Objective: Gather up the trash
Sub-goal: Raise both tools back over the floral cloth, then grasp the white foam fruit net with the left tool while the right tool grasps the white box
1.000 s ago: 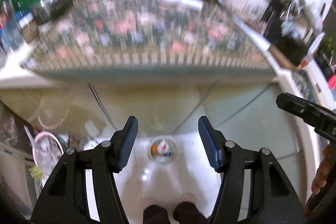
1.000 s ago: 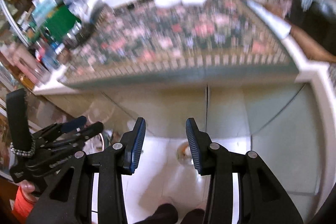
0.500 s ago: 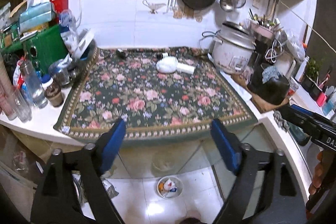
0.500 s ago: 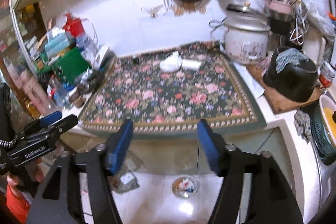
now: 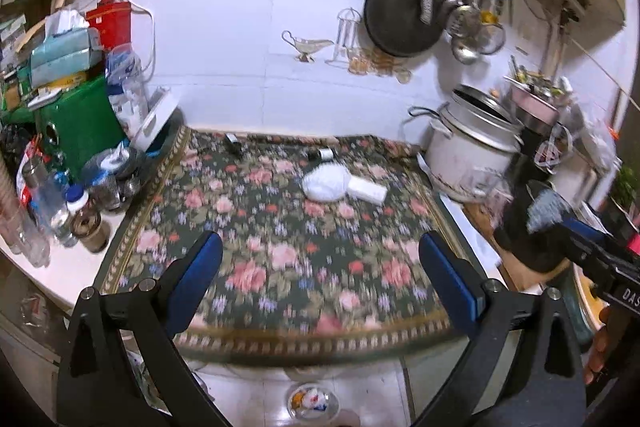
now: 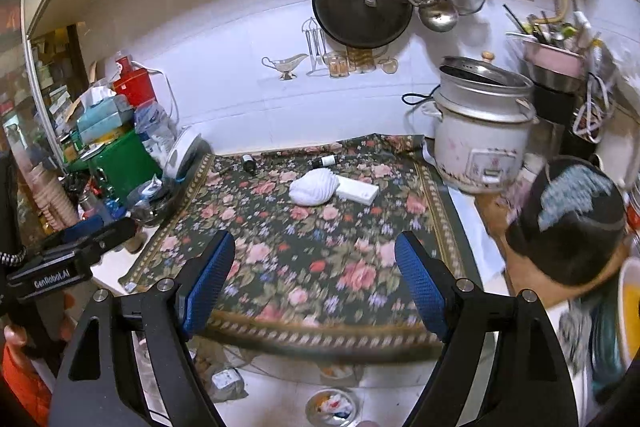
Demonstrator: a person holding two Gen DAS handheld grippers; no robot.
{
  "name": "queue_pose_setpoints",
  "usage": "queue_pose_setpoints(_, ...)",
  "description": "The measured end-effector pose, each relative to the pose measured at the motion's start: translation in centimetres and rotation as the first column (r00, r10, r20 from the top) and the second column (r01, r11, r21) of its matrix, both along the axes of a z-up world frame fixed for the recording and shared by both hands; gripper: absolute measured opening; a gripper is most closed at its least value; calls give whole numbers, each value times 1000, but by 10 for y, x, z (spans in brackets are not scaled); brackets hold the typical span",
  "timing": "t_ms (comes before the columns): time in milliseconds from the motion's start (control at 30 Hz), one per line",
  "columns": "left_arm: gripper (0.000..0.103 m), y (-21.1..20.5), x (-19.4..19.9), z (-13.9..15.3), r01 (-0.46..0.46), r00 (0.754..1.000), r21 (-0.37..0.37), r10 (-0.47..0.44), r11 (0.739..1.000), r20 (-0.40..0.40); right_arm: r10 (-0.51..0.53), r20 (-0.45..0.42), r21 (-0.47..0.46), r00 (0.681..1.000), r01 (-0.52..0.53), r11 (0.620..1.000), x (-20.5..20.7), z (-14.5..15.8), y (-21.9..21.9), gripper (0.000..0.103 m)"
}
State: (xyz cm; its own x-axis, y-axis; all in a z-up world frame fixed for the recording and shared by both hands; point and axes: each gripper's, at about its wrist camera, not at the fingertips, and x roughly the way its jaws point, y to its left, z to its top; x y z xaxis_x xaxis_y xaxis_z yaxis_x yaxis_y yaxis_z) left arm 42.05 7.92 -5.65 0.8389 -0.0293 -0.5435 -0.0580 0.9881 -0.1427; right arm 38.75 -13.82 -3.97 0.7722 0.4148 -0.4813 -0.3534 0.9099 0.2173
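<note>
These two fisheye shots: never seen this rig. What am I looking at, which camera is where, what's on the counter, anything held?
No robot arm here: a person holds a two-finger tool in each hand, with a camera on each looking forward along its fingers.

One picture is from the left tongs, whose blue-padded fingers frame the view; the right tool pokes in at its right edge. The other is from the right tongs; the left tool and the hand gripping it show at its left edge.

Both look down at a kitchen counter covered by a floral mat. On the mat lie a crumpled white wad, a white box beside it, and two small dark bottles near the wall. A rice cooker stands to the right, clutter to the left. On the floor below sits a small bin with trash in it.

Nothing is held: both tongs are opening, with nothing between the fingers.
</note>
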Motion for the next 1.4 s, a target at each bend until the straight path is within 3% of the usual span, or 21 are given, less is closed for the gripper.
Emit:
queue_pose_setpoints(200,99,-13,57,-2,-70,998,-46,70,996,-3,67,-10,-26,998,-68,997,60,0,-11,80)
queue_pose_setpoints(467,99,-9,127,-24,-108,991,-63,103,992,-83,91,-78,-31,993,-93,995,130,-18,-12,80)
queue_pose_setpoints(733,99,12,214,-62,-29,986,-55,19,998,-168,26,-172,-49,985,-34,998,196,-43,15,80)
queue_pose_setpoints(933,98,26,296,-112,73,957,-71,-89,995,-275,-48,-279,-80,959,27,996,260,-84,38,80)
queue_pose_setpoints(1200,77,21,376,-195,136,895,-141,-183,981,-406,-42,-384,-78,922,13,997,335,-139,51,80)
queue_pose_setpoints(1333,67,24,389,-216,134,887,-232,-221,963,-405,-13,-396,-94,918,-26,995,362,-157,58,80)
queue_pose_setpoints(1400,51,27,390,-218,141,893,-290,-248,947,-375,0,-408,-96,913,-43,994,372,-164,63,80)
